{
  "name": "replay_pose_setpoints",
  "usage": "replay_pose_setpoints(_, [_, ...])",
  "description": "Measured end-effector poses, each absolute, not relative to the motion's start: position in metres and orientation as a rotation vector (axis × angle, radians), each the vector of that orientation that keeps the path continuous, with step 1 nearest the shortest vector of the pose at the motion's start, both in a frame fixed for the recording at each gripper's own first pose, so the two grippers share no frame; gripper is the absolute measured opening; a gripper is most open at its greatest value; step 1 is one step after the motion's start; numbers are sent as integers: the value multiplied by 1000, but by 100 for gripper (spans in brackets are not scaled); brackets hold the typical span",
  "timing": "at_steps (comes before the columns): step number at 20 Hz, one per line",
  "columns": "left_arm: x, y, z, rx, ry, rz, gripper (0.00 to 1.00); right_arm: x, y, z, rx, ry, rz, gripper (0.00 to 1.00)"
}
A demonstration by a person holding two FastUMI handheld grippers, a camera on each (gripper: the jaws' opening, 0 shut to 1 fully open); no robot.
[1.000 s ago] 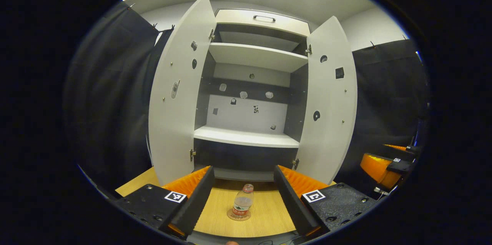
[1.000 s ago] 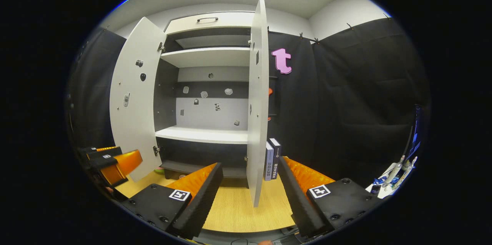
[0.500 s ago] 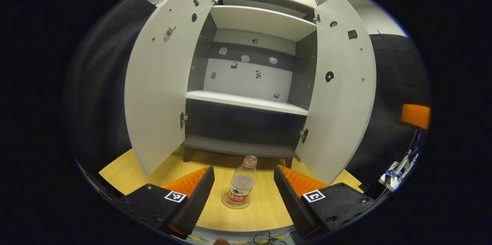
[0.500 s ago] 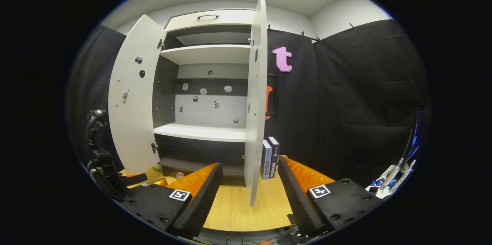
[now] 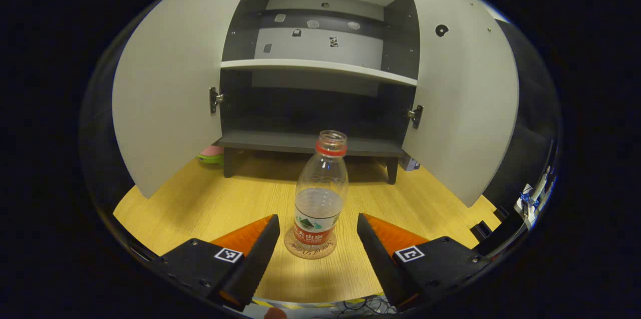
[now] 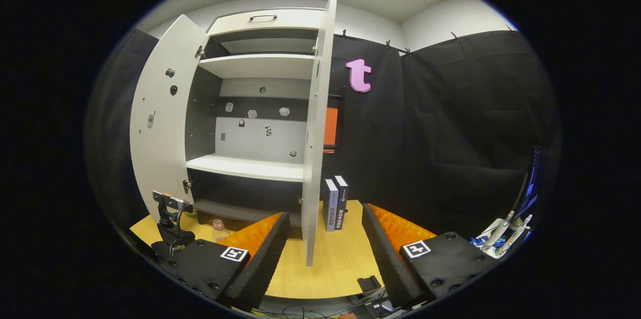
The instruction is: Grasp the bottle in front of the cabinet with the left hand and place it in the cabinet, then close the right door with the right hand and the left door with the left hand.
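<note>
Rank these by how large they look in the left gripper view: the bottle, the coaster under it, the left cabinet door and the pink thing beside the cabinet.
1. Left door, by far.
2. Bottle, though it is nearest the camera, which inflates it.
3. Coaster, mostly hidden under the bottle.
4. Pink thing, partly hidden by the door, so the last two places are unsure.

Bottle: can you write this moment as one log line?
bottle: upright on coaster, ungrasped | left tongs: open, astride it | right tongs: open | doors: open

The bottle (image 5: pixel 319 194), low centre of the left gripper view, is clear glossy plastic with a paper-like label. The table (image 5: pixel 200 204) under it shows pale wood grain. Above, the cabinet (image 5: pixel 320 66) doors look smooth and matt, with small metal hinges (image 5: pixel 215 100).
</note>
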State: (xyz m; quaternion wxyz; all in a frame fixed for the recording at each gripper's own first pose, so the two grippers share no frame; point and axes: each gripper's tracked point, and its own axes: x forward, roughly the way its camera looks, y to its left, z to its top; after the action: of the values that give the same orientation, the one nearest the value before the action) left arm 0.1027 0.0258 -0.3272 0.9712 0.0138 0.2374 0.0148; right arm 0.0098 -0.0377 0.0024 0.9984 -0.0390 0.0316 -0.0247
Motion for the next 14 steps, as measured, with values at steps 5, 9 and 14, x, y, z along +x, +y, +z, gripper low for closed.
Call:
replay_pose_setpoints(5, [119,31,-364,39,522,63,95,10,-59,-5,-90,99,-85,96])
replay_pose_setpoints(9, [129,28,-379,53,538,74,95,12,-76,-5,-102,107,-110,96])
replay_pose_setpoints(14, [146,34,-387,41,536,117,89,19,-91,-9,-102,122,-109,96])
